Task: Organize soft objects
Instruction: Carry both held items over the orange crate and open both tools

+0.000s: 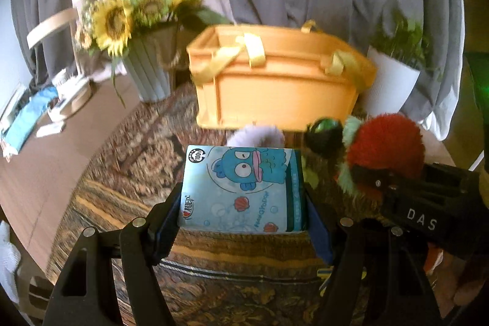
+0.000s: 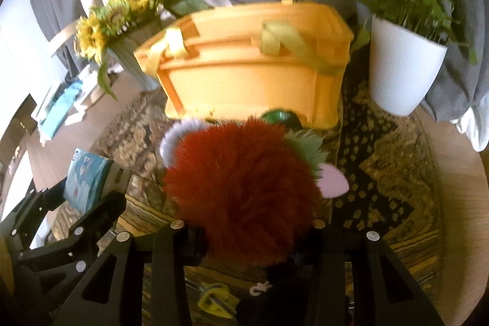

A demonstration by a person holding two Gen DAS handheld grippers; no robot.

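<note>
Left claw (image 1: 243, 203): clamped on a light-blue cartoon-printed tissue pack (image 1: 241, 188), held above the patterned brown rug (image 1: 128, 148).
Right claw (image 2: 249, 229): closed around a fuzzy red plush toy (image 2: 241, 188).
Left view only: plush's black head with green eye (image 1: 324, 132).
Right view only: plush's pink ear (image 2: 333, 181).
Orange plastic basket with yellow handles (image 2: 244, 75): at the rug's far edge, between sunflower vase (image 1: 149, 75) and white plant pot (image 2: 403, 66).
Open room: bare rug right of the plush.

Basket (image 1: 275, 81) between vase (image 1: 149, 75) and planter (image 1: 391, 84)
</note>
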